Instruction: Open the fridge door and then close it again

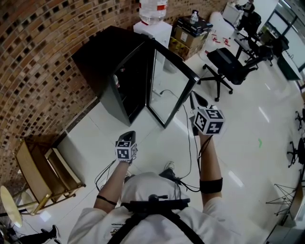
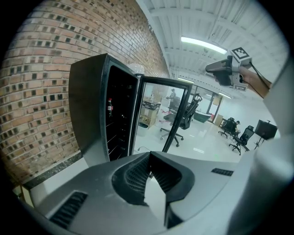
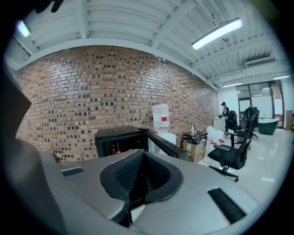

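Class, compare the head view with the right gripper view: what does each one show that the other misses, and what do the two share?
Only the head view shows the wooden chair at the left and the person's own head and shoulders from above. Only the right gripper view shows the ceiling with its strip light. Both show the black fridge with its glass door standing open, the water bottle beside it, the brick wall and the black office chair.
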The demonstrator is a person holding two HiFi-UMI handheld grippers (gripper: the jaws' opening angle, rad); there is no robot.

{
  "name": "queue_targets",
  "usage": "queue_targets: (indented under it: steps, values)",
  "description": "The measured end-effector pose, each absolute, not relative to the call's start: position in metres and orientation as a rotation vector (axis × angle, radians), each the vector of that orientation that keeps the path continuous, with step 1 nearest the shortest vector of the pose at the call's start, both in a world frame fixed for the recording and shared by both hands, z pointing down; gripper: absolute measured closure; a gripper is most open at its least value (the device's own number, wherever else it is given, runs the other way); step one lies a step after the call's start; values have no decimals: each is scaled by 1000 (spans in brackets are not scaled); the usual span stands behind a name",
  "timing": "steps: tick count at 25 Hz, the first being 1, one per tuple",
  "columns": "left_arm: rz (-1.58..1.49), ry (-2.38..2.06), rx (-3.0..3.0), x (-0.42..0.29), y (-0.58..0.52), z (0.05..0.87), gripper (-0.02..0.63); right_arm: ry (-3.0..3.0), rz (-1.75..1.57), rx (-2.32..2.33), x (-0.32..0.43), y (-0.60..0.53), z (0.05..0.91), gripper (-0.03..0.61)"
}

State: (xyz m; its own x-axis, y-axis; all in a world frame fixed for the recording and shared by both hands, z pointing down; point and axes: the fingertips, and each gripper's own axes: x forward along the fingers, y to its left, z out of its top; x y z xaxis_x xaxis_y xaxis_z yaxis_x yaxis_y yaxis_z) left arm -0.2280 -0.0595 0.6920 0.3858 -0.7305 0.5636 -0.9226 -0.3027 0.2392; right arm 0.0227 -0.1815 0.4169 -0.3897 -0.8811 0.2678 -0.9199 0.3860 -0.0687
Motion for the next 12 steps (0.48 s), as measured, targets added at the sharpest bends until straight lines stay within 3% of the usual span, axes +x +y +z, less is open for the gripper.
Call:
queue_targets:
  steps: [12]
  values:
    - [476, -1406, 2116, -223, -54, 695, 614, -2446, 325, 1608, 29, -175, 427, 560]
